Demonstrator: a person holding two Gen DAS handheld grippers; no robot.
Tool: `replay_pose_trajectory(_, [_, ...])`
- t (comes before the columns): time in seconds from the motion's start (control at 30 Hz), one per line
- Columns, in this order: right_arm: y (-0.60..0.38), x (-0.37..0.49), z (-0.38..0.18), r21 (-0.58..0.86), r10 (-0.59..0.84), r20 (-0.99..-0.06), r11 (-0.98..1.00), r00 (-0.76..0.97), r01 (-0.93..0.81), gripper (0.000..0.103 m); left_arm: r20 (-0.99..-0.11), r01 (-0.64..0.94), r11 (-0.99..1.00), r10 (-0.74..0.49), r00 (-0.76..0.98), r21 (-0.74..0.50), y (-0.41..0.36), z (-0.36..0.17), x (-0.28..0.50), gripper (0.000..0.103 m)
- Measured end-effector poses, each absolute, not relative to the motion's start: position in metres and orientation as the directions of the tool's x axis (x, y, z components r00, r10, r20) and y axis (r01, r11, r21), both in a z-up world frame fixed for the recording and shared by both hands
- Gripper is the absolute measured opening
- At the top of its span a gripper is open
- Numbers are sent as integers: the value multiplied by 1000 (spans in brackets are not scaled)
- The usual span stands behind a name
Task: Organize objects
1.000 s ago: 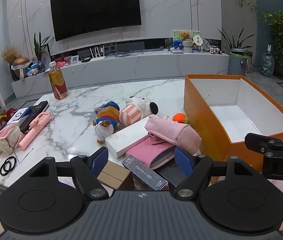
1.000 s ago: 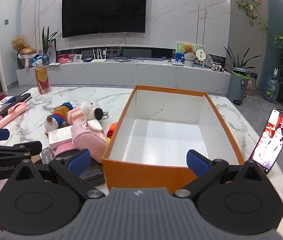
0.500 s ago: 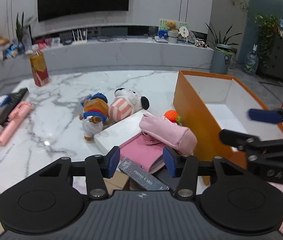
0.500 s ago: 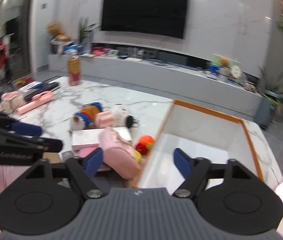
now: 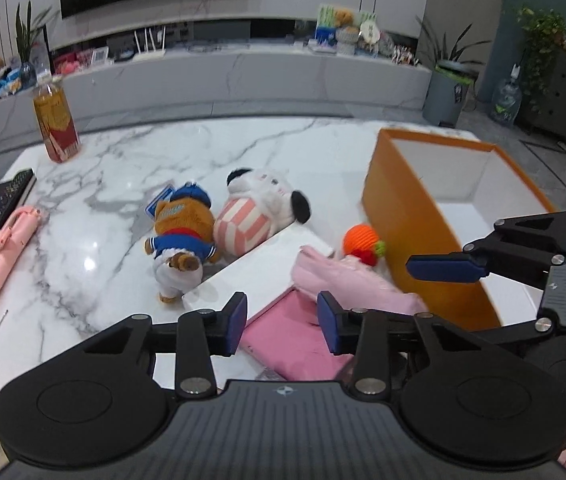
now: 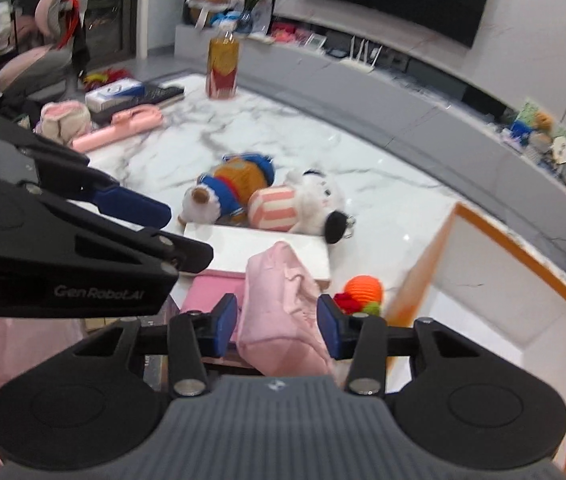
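**Right gripper lines up on pink pouch beside the orange box**

The right gripper (image 6: pixel 278 326), jaws half-wide and closing, straddles the soft pink fabric pouch (image 6: pixel 283 312), which lies between its blue pads without either pad clearly pressing on it. The pouch sits just left of the open orange cardboard box (image 6: pixel 499 280), resting on a flat white carton (image 6: pixel 259 248), its long axis running roughly along the gripper's line of sight. The left gripper (image 5: pixel 282 322), jaws also closing on nothing, hangs over a flat pink wallet (image 5: pixel 291 344) farther from the box. The right hand looks nearer the pouch and the likelier to lift it boxward.
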State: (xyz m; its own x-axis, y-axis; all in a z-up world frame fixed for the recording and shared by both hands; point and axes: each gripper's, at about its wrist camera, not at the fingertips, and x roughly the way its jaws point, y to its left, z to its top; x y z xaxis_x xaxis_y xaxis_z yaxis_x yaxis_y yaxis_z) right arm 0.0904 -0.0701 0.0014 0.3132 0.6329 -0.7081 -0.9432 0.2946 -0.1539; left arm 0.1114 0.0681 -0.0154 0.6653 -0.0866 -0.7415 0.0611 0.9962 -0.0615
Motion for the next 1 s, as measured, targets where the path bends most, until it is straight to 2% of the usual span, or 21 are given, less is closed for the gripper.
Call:
replay_pose_trajectory(0.13, [-48,100,-12,-143,600,-747,276,287,-951,46,-768,71,995,-99,633,-70,75,-25,121,45])
replay_pose_trajectory(0.17, [-44,103,-16,-137,589,-760,269,275,-953,45,-774,80,994,-107,624,-73,77,-27,123,45])
replay_pose_trajectory(0.2, [-43,106,-18,-126,580,-770,268,265,-955,38,-780,88,993,-114,615,-75,77,-28,125,45])
replay_pose_trajectory(0.3, [-43,116,-20,-67,577,-787,275,221,-959,31,-807,94,991,-131,576,-93,81,-33,131,45])
replay_pose_trajectory(0.57, [-52,131,-15,8,582,-789,327,195,-945,25,-874,9,977,-195,446,-214,94,-55,155,49])
replay_pose_trajectory(0.7, [-56,141,-13,54,592,-787,347,174,-936,25,-897,-25,962,-244,368,-271,96,-68,168,62])
replay_pose_trajectory(0.8, [-59,143,-13,66,597,-784,349,167,-935,25,-903,-100,944,-265,338,-315,104,-76,174,74])
replay_pose_trajectory(1.0, [-61,146,-14,95,609,-779,348,148,-933,25,-879,-228,860,-396,265,-456,125,-95,182,85])
